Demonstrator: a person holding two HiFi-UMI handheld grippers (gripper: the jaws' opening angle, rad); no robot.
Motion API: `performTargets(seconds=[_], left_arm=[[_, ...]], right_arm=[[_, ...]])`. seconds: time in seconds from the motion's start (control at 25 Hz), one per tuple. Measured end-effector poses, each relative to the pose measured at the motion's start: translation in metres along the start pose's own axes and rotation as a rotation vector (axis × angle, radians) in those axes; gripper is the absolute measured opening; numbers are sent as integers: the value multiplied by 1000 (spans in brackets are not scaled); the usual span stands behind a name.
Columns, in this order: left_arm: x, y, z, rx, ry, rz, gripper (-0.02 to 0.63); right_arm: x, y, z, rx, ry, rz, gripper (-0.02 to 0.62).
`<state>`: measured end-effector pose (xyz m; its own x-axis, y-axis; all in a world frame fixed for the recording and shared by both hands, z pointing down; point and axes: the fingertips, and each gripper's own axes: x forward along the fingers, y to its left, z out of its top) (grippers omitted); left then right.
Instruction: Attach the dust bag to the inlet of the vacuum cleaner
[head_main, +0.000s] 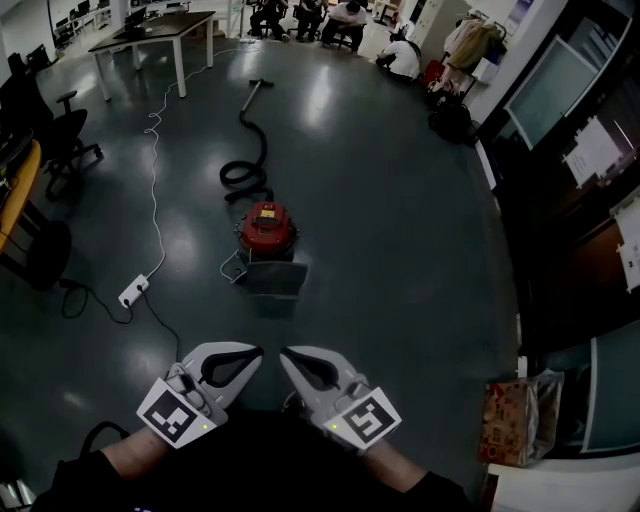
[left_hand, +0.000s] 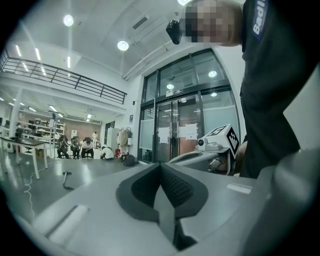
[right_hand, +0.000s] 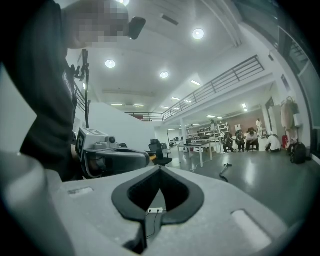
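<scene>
The red vacuum cleaner (head_main: 266, 228) stands on the dark floor ahead of me, and its black hose (head_main: 245, 165) curls away behind it. A flat grey dust bag (head_main: 273, 279) lies on the floor just in front of it. Low in the head view my left gripper (head_main: 255, 352) and right gripper (head_main: 288, 354) are held close together, tips nearly meeting, well short of the vacuum. Both are shut with nothing in them. In the left gripper view the left gripper (left_hand: 160, 166) has its jaws together, and the right gripper (right_hand: 160, 169) shows the same in its own view.
A white power strip (head_main: 133, 291) with a cable lies on the floor to the left. Office chairs (head_main: 55, 140) and a table (head_main: 150, 30) stand at the far left. Several people (head_main: 310, 15) sit at the back. A paper bag (head_main: 510, 420) stands at the right by the glass wall.
</scene>
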<state>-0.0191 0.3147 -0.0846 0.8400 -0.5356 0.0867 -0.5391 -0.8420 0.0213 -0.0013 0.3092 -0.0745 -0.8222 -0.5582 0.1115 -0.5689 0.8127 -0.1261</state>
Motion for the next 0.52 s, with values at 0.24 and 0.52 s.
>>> performTargets(seconds=[0.24, 0.52], left_arm=[[-2, -2, 0, 2, -3, -5, 2], [-3, -4, 0, 2, -10, -14, 2]], right_arm=[[0, 2, -5, 3, 15, -8, 2], [1, 3, -8, 2, 30, -6, 2]])
